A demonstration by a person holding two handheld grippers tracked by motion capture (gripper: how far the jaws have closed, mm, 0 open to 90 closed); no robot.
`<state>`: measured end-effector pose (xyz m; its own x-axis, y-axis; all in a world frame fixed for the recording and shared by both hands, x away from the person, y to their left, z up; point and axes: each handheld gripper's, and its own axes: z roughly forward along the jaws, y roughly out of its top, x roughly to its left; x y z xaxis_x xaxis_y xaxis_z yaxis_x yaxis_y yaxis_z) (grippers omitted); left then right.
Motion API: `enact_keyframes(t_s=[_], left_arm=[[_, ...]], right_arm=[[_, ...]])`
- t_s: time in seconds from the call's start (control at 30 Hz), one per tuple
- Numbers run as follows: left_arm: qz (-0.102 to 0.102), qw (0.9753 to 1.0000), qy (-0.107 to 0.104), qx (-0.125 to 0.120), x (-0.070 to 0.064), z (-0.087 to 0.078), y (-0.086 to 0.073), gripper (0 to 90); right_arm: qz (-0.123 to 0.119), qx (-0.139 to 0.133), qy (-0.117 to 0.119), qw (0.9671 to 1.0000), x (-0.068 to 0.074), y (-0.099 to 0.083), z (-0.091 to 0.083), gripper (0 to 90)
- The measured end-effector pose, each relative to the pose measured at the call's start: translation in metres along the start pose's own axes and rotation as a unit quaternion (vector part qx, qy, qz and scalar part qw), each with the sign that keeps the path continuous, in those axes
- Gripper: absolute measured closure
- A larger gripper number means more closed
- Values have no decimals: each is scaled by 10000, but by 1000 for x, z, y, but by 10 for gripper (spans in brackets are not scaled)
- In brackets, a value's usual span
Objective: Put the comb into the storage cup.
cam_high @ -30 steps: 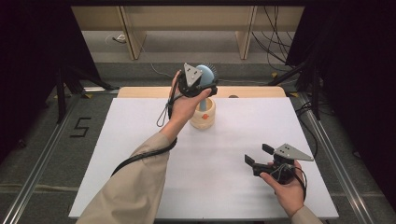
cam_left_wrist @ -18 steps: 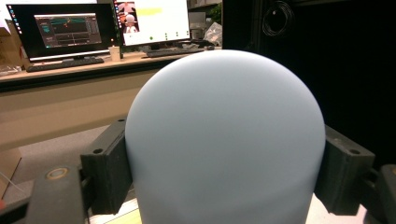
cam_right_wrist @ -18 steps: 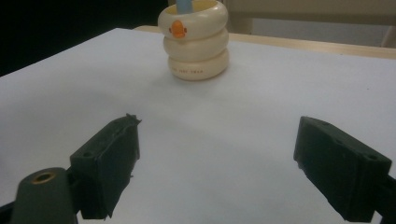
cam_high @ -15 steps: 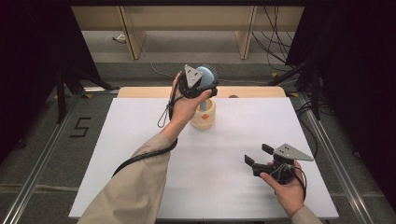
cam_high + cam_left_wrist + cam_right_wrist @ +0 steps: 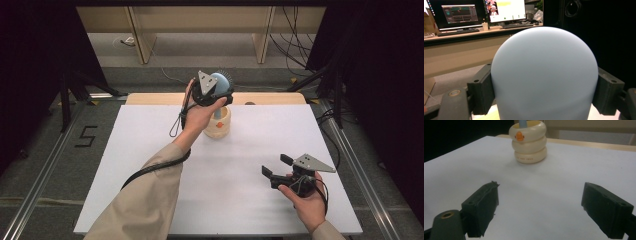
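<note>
At the upper centre-left of the high view, the left hand-held gripper [image 5: 220, 90] is raised above the far part of the white counter [image 5: 150, 150]. Its jaws are clamped on the rounded pale-blue head of a brush [image 5: 220, 83], with dark bristles showing along the head's far edge. In the left gripper view the blue head [image 5: 544, 75] sits squarely between the two black jaws, touching both. The brush's blue stem runs down into a cream holder [image 5: 218, 122] shaped like stacked rings with a small orange duck bill on its side, standing just below the gripper. The grip on the head probably serves to draw the brush straight up out of the holder, or to seat it there; which one cannot be told.

At the lower right of the high view, the right hand-held gripper [image 5: 276, 167] rests low over the counter, jaws spread apart and empty, well apart from the holder [image 5: 529, 141] it faces, seemingly waiting.
</note>
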<state>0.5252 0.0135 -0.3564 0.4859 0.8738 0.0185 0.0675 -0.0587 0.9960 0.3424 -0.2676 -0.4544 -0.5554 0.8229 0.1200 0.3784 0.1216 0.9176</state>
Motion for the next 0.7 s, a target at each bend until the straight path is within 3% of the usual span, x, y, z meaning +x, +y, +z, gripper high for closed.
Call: enact_keyframes(t_s=[0.7], left_arm=[[-87, 9999, 87, 93, 3, 3, -12, 195]], right_arm=[[7, 6, 20, 10000, 0, 0, 1, 152]])
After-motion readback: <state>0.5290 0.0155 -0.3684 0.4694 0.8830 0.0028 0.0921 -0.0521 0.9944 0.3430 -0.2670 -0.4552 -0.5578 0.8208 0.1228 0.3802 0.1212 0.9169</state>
